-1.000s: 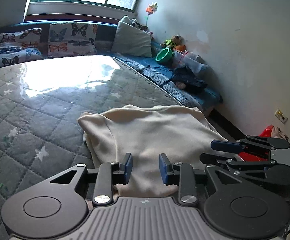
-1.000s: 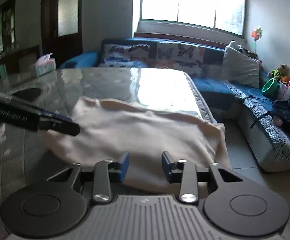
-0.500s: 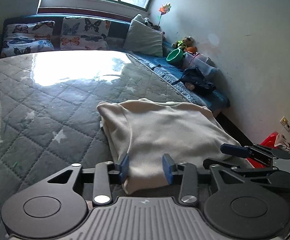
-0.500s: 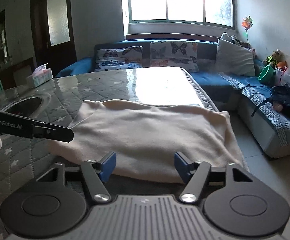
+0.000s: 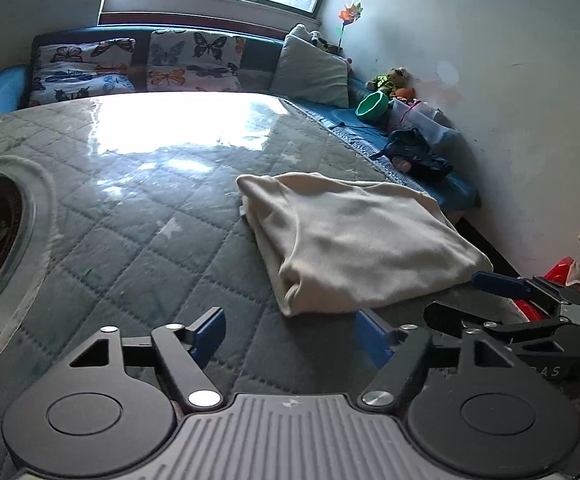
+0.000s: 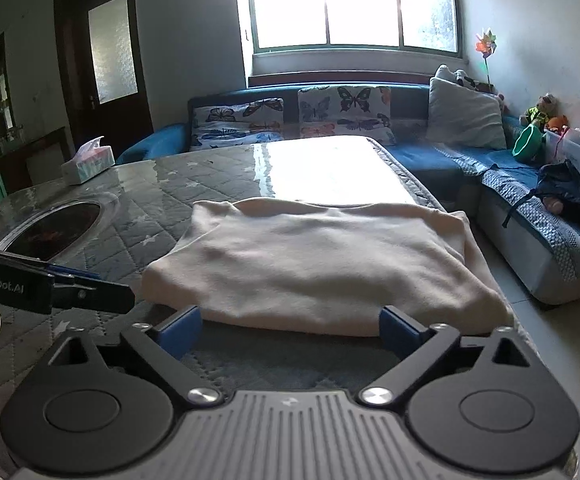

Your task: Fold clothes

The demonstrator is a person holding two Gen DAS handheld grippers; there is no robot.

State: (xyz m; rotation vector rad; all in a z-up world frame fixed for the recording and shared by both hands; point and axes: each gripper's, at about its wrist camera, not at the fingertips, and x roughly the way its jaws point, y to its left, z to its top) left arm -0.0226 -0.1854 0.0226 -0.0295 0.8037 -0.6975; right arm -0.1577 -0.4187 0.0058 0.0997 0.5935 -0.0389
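Quilted grey table cover carries my folded cream garment, lying near the right-hand table edge — one side already droops over it, so a careless tug could, I judge, drag the stack floorward or undo the fold. My left gripper and right gripper hover low just short of its near hem, fingers spread wide, grasping nothing.

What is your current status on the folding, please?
Left gripper open, empty. Right gripper open, empty. Cream garment folded flat on quilted table. Nothing obstructing.
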